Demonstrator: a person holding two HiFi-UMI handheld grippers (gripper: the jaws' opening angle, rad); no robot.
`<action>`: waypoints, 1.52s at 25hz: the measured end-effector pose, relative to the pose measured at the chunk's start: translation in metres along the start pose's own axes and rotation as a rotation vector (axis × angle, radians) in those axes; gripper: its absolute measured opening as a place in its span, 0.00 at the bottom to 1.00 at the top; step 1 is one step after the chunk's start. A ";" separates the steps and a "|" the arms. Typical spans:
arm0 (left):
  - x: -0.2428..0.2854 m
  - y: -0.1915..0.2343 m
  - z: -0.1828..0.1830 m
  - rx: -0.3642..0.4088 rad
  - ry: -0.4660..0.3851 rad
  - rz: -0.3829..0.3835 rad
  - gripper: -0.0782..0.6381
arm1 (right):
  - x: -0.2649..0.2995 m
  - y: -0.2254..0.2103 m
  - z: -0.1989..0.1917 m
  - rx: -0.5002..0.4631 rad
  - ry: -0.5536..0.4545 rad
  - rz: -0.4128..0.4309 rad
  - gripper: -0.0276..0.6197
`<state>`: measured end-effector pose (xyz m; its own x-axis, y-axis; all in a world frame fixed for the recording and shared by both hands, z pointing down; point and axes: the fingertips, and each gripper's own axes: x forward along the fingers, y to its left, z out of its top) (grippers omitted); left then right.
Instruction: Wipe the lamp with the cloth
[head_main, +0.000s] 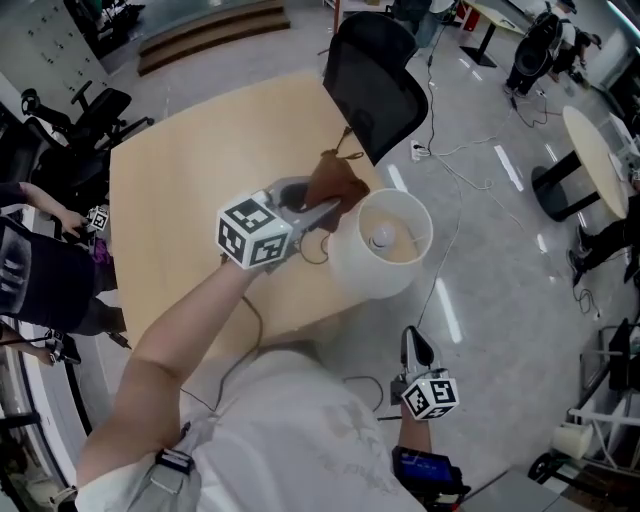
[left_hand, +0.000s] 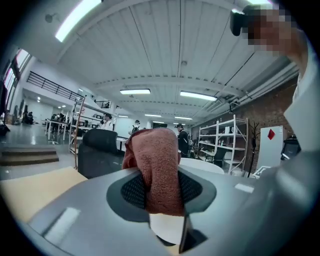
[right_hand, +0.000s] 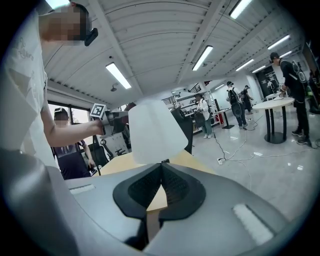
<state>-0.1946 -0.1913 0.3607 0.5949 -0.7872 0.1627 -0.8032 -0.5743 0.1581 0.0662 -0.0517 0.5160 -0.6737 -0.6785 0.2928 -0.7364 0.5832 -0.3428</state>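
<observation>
1. While the left gripper (left_hand: 159, 187) clenches it between dimpled black jaws, the rust-brown terry cloth (left_hand: 154, 160) bunches upward at centre frame.
2. Smooth, white tapered lamp shade (head_main: 385, 250) stands centre of the head view, at the near edge of the pale wooden table (head_main: 190, 150), with the cloth just beside its upper-left rim.
3. Right gripper (head_main: 414, 340), lower right, is pinched closed on nothing.

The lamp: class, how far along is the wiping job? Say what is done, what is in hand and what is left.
Done: the cloth is picked up, pinched in the left tongs. In hand: it is raised beside the rim of the lamp; whether it touches cannot be told. Left: the wiping itself, as no wiped part shows. The right tongs are shut and empty, off to the side.
</observation>
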 end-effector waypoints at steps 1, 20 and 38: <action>-0.001 -0.007 0.006 -0.003 -0.016 0.005 0.29 | -0.002 0.004 -0.003 0.004 -0.002 0.005 0.06; -0.014 -0.003 -0.131 -0.168 0.172 0.157 0.29 | -0.055 0.019 -0.040 0.052 -0.040 -0.082 0.06; -0.045 -0.076 -0.018 0.086 -0.143 -0.030 0.29 | -0.044 0.021 -0.023 0.026 -0.091 -0.074 0.06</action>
<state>-0.1597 -0.1075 0.3588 0.6130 -0.7899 0.0177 -0.7886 -0.6102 0.0763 0.0784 0.0007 0.5165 -0.6081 -0.7579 0.2362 -0.7814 0.5188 -0.3467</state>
